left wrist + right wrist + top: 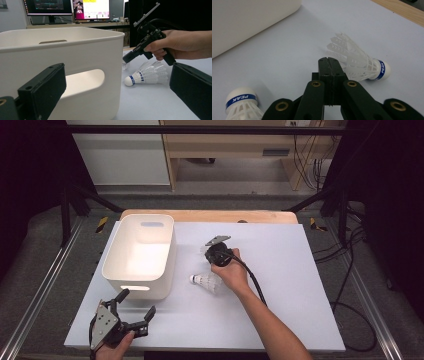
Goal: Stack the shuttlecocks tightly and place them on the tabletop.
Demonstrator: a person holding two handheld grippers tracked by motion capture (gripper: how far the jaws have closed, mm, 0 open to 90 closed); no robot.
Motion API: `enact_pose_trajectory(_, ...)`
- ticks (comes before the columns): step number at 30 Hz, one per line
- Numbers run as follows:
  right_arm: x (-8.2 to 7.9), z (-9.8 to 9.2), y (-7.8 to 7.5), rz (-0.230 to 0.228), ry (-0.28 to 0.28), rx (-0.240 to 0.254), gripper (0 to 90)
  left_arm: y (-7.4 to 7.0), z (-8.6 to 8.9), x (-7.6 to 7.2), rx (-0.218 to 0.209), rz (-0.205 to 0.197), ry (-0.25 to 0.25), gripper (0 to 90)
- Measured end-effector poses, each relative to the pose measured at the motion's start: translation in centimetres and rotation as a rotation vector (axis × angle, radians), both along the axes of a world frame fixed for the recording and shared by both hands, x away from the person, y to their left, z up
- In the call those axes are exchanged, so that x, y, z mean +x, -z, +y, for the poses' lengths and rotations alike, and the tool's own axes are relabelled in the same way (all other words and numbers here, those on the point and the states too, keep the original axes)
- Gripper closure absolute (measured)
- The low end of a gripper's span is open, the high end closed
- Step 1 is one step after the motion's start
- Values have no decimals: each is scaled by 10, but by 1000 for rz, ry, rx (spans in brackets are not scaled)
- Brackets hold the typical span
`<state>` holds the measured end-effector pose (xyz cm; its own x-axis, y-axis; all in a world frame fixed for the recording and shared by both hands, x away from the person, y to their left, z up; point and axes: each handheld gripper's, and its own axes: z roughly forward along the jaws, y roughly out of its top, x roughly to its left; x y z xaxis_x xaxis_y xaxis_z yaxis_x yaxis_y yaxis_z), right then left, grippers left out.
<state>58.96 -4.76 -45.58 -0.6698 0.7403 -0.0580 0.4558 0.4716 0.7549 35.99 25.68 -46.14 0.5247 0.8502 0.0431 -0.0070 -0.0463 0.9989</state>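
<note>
The white bin (141, 255) sits toward the desk's (280, 310) left side; the white surface lies bare right and front of it. Two white feathered shuttlecocks with blue-banded cork tips lie just right of the bin. The right claw (329, 61) is pinched fully together over the farther shuttlecock's (359, 62) skirt edge; whether it grips feathers is unclear. The nearer shuttlecock (206, 282) lies beside that hand. The left claw (136, 306) gapes wide, holding nothing, at the front left edge.
</note>
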Motion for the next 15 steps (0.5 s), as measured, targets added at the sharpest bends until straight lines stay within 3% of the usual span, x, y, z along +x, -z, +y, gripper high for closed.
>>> enact_pose_trajectory(15,-4,-4,-4,-15,6,-37,900,0,0,0,2,1,1,8)
